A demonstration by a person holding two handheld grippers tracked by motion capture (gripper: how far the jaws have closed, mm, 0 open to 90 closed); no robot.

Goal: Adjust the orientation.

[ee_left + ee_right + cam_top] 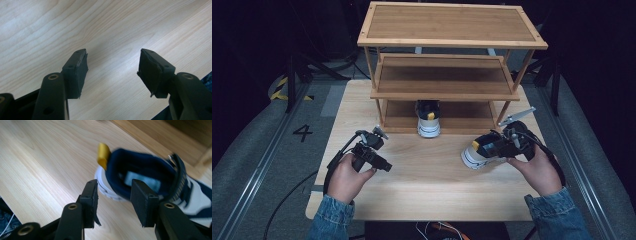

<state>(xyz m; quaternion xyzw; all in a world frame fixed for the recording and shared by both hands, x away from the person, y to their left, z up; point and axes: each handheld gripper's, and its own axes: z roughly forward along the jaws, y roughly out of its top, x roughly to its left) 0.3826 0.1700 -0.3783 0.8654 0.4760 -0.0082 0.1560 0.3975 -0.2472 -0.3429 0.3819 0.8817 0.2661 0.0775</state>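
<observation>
White-and-navy padded fabric makes the shoe (155, 182) look light and squashy, its sole stiff. It sits on the bench (427, 175) at the right, before the shelf (447, 95), with the right tongs (113, 195) half open around its heel collar, grip unclear. That collar looks the best hold. Left tongs (112, 67) gape empty. No readable writing.

The left gripper (384, 165) hangs low with its jaws spread wide and empty, while the right gripper (113, 195) has its jaws half apart.
</observation>
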